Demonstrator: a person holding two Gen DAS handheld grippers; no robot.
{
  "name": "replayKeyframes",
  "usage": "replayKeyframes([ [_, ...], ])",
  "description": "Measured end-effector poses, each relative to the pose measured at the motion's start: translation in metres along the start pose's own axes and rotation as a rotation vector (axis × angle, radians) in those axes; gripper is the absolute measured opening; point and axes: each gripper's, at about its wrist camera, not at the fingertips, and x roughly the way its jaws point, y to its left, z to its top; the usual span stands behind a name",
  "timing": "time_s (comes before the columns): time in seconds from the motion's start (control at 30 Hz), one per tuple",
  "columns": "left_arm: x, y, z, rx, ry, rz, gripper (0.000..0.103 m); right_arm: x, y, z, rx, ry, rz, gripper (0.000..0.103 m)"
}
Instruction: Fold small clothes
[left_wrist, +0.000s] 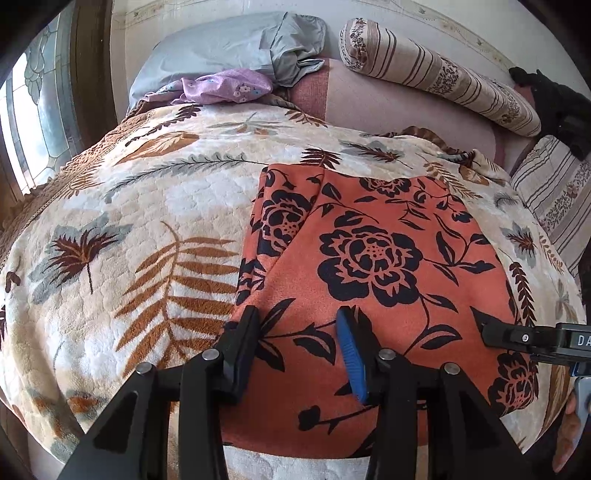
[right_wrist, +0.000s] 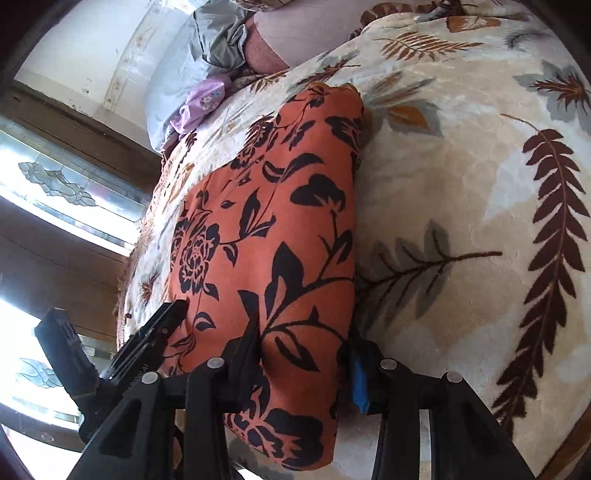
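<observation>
Tools (left_wrist: 299, 332) straddle garment's (left_wrist: 369, 240) near edge.

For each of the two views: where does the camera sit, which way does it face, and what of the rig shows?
Left wrist: on the left gripper, angled down over the orange floral garment toward the pillows; the right gripper enters at right.
Right wrist: on the right gripper, looking along the garment's right edge.
Shared: garment, leaf-print blanket, purple cloth.

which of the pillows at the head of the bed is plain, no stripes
The grey-blue pillow at the far left, with the purple flowered cloth lying against it. The other two pillows are striped with floral bands.
</observation>
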Motion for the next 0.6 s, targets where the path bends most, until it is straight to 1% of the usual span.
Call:
replayKeyframes([
  [0.03, -0.002, 0.0, 0.0, -0.004, -0.007, -0.003, 0.045, -0.001, -0.003, 0.001, 0.02, 0.0, 0.019, 0.045],
  [0.07, -0.005, 0.002, 0.0, -0.013, -0.015, -0.013, 0.045, -0.001, -0.005, 0.001, 0.028, -0.004, 0.026, 0.049],
  [0.1, -0.013, 0.005, 0.001, -0.032, -0.03, -0.035, 0.045, -0.002, -0.005, 0.001, 0.033, -0.008, 0.018, 0.059],
  [0.13, -0.022, 0.01, 0.001, -0.061, -0.056, -0.061, 0.045, -0.005, -0.008, -0.001, 0.038, -0.007, 0.021, 0.066],
  [0.17, -0.032, 0.015, 0.002, -0.086, -0.084, -0.076, 0.045, -0.005, -0.007, 0.0, 0.042, -0.002, 0.044, 0.071],
  [0.2, -0.04, 0.021, 0.003, -0.108, -0.101, -0.084, 0.045, -0.008, -0.007, -0.002, 0.042, 0.003, 0.059, 0.071],
  [0.23, -0.043, 0.026, 0.003, -0.129, -0.094, -0.087, 0.045, -0.013, -0.007, -0.005, 0.036, -0.003, 0.063, 0.071],
  [0.27, -0.04, 0.031, 0.0, -0.148, -0.058, -0.092, 0.045, -0.017, -0.005, -0.006, 0.031, -0.017, 0.066, 0.071],
  [0.3, -0.027, 0.035, -0.004, -0.156, 0.011, -0.085, 0.045, -0.02, -0.005, -0.005, 0.032, -0.032, 0.075, 0.071],
  [0.33, -0.012, 0.038, -0.01, -0.153, 0.085, -0.041, 0.046, -0.023, -0.006, -0.003, 0.043, -0.04, 0.083, 0.071],
  [0.37, 0.001, 0.041, -0.015, -0.163, 0.144, -0.024, 0.047, -0.023, -0.008, -0.001, 0.057, -0.041, 0.089, 0.071],
  [0.4, 0.002, 0.045, -0.014, -0.193, 0.145, -0.044, 0.047, -0.023, -0.01, 0.0, 0.069, -0.042, 0.083, 0.071],
  [0.43, -0.002, 0.045, -0.012, -0.2, 0.132, -0.05, 0.048, -0.024, -0.011, 0.001, 0.08, -0.049, 0.075, 0.071],
  [0.47, -0.003, 0.044, -0.011, -0.19, 0.123, -0.043, 0.048, -0.025, -0.012, 0.001, 0.085, -0.055, 0.08, 0.071],
  [0.6, 0.0, 0.041, -0.013, -0.17, 0.128, -0.032, 0.048, -0.038, -0.006, 0.001, 0.069, -0.09, 0.071, 0.071],
])
